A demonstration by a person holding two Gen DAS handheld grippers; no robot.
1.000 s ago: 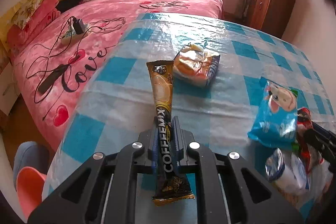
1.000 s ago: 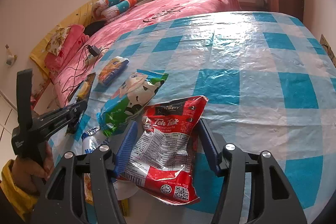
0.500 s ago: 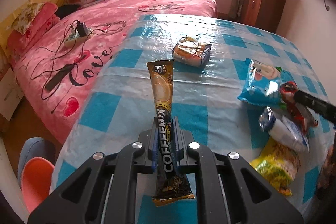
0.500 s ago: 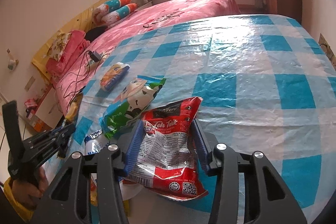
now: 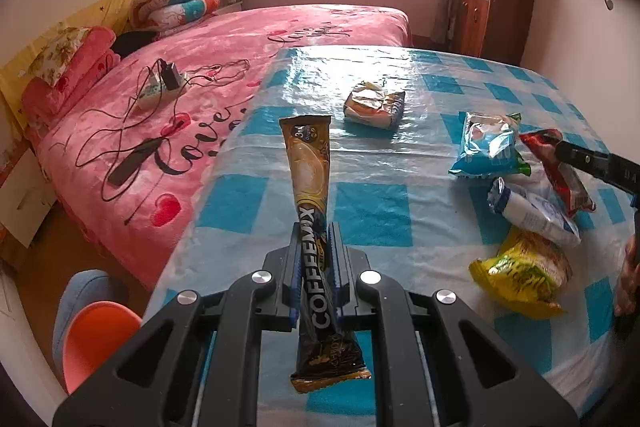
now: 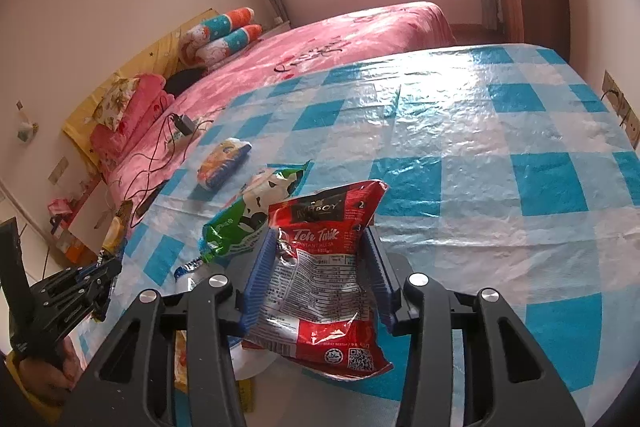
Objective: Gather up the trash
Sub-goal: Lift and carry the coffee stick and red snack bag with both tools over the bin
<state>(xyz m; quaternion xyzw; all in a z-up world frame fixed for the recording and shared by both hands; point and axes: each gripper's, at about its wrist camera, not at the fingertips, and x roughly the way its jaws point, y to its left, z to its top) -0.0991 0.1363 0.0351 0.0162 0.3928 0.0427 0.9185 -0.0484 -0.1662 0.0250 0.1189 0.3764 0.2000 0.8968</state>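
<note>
Trash is spread over the blue-checked surface (image 5: 372, 211): an orange snack pack (image 5: 374, 105) toward the far side, a blue-green wrapper (image 5: 486, 147) near the right edge, a white pouch (image 5: 536, 213) just beside it, a yellow bag (image 5: 524, 275) nearest. Left claw (image 5: 316, 255) is clenched on a coffee sachet (image 5: 310, 167), held upright above the surface's left edge, its lower end hanging below the jaws. Right claw (image 6: 318, 267) is closing, with a red tea packet (image 6: 324, 267) gripped between its blue pads (image 6: 260, 279), crumpled, top edge raised. In the right wrist view the left claw is seen low left, held by a hand (image 6: 48, 371). A pink bed (image 5: 200, 67) lies alongside, cables on it.
</note>
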